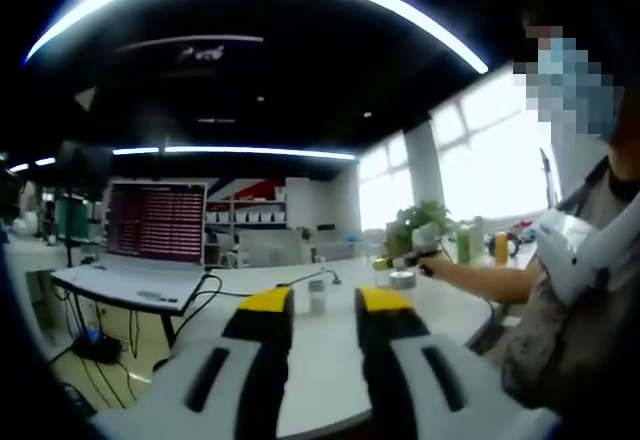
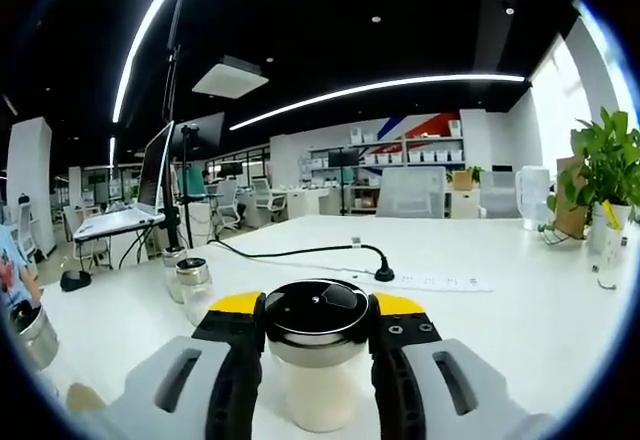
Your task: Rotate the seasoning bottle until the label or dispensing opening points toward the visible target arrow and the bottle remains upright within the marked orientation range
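The seasoning bottle [image 2: 318, 388] stands upright on the white table, a clear jar of pale contents under a shiny black lid. My right gripper [image 2: 318, 306] is shut on it, with its yellow-tipped jaws pressed against both sides of the lid. In the left gripper view the right gripper [image 1: 414, 252] is small at the right, held out in a person's hand over the same bottle [image 1: 403, 280]. My left gripper [image 1: 326, 301] hovers open above the table with nothing between its jaws. Far beyond its gap stands another small shaker [image 1: 318, 295].
Two more shakers [image 2: 188, 282] stand left of the held bottle, and a further jar [image 2: 36, 336] sits at the left edge. A black cable runs to a white power strip [image 2: 432, 282]. A laptop [image 1: 155, 225] is at the left, a potted plant [image 2: 604, 165] at the right.
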Tool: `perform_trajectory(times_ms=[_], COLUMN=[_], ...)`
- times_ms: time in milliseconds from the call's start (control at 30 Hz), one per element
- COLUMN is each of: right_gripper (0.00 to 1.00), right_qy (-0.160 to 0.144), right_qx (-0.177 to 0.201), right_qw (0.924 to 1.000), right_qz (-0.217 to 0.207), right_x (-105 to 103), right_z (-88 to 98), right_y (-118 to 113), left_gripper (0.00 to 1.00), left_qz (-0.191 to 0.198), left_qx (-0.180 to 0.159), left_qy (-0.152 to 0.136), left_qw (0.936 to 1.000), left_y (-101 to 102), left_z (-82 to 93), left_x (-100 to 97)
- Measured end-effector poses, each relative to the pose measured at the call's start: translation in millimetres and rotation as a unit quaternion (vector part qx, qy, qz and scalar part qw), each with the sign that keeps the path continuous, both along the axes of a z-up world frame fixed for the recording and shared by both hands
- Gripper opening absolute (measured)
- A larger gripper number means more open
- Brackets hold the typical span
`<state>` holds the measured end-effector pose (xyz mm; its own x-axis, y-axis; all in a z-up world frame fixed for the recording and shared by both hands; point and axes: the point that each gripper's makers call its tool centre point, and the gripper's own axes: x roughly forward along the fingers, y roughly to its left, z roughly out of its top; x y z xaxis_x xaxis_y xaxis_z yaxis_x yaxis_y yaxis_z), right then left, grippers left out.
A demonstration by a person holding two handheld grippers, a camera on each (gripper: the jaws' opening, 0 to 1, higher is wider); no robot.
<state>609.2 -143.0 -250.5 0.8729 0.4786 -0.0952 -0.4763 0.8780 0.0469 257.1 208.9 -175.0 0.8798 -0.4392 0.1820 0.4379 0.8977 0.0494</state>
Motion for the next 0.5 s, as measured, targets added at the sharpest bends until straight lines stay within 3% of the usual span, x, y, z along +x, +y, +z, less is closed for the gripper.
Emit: perform_trajectory(times_ms=[500], right_gripper=[0.39], right_qy=[-0.008], right_qx=[0.012], right_qw=[0.9998], right_qz=[-0.016], right_x=[11], right_z=[3.6], right_y=[-8], left_gripper=[0.26], left_qz=[0.000], left_qx=[-0.002], left_qy=[-0.001], left_qw=[1.0000], left_y=[1], left_z=[0.0], left_x=[0.5])
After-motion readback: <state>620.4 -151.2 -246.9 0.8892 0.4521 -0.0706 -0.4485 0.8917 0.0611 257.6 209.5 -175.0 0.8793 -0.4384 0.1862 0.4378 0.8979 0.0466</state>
